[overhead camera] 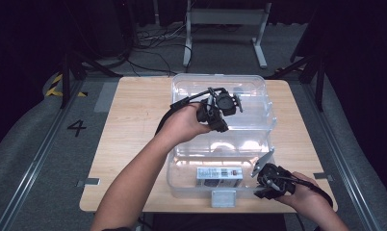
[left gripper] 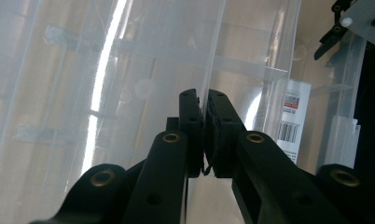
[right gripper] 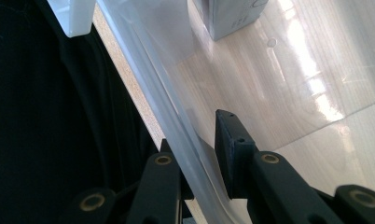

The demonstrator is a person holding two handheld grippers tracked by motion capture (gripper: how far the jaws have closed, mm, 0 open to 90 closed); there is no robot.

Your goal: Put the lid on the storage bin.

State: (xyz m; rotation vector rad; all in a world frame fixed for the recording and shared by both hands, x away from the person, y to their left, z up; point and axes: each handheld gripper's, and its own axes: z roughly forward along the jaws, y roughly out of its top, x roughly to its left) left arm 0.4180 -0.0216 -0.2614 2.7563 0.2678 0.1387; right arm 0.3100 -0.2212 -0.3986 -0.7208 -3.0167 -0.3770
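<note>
A clear plastic storage box [overhead camera: 174, 185] stands on the wooden table [overhead camera: 134, 120]. Its clear lid [overhead camera: 251, 103] is raised over the box's far part. My left gripper [overhead camera: 221, 126] is shut on the lid's thin edge [left gripper: 212, 56], with both pads [left gripper: 191, 116] pressed together on it. My right gripper [overhead camera: 262, 185] sits at the box's near right corner. In the right gripper view it [right gripper: 197, 135] is shut on the box's rim [right gripper: 143, 79], the left jaw half hidden behind the plastic. A small labelled carton [overhead camera: 219, 176] lies inside the box.
A white latch [overhead camera: 224, 198] hangs on the box's near wall, also seen as the latch [right gripper: 76, 16] at the table's front edge. The carton's barcode label [left gripper: 290, 121] shows through the lid. A white frame [overhead camera: 225, 19] and cables lie on the floor beyond the table.
</note>
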